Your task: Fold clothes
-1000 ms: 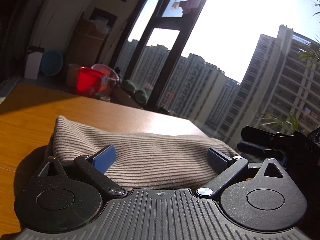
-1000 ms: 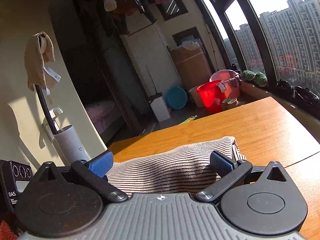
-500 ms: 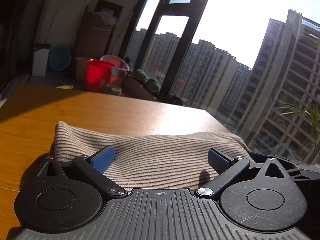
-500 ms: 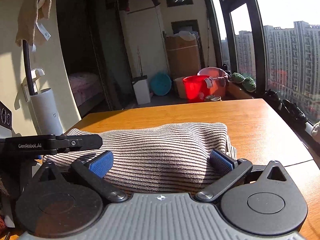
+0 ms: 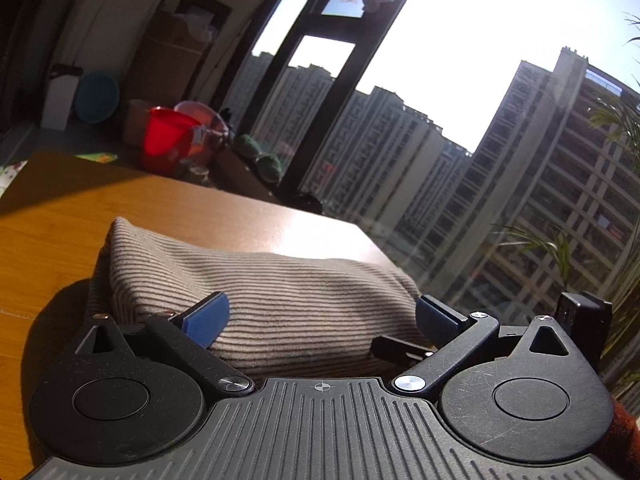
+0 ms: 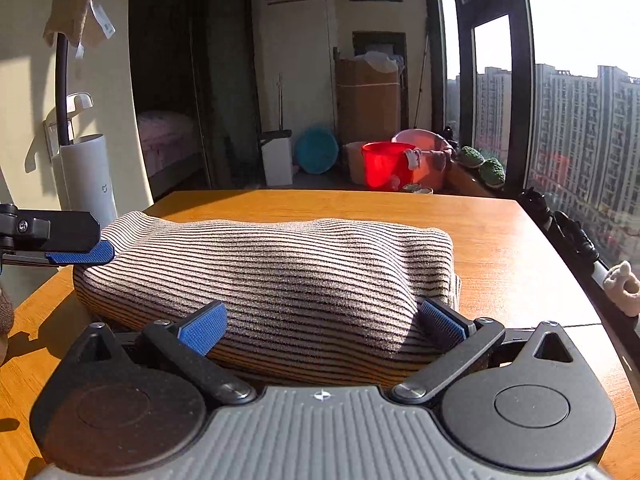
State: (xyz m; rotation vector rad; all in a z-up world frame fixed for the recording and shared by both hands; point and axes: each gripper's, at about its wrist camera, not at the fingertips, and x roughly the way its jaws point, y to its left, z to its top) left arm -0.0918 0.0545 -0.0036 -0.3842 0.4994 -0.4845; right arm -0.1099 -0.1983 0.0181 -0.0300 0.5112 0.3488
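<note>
A folded beige garment with thin dark stripes (image 6: 280, 272) lies in a thick bundle on the wooden table (image 6: 500, 240). It also shows in the left wrist view (image 5: 260, 300). My right gripper (image 6: 322, 322) is open, its blue pads at the bundle's near edge, holding nothing. My left gripper (image 5: 322, 318) is open at the bundle's left end, also holding nothing. One left finger with a blue pad (image 6: 80, 256) shows at the left of the right wrist view, beside the bundle's far left corner. Part of the right gripper (image 5: 584, 316) shows at the right of the left wrist view.
The table's far edge and right edge (image 6: 560, 248) are close to the bundle. Beyond the table stand a red bucket (image 6: 386, 164), a cardboard box (image 6: 368, 96) and a white cylinder (image 6: 90, 176). A large window (image 5: 440, 80) fills the right side.
Both grippers have drawn back a little and shifted around the bundle. The left finger now sits lower, at the bundle's left corner. The garment lies as before.
</note>
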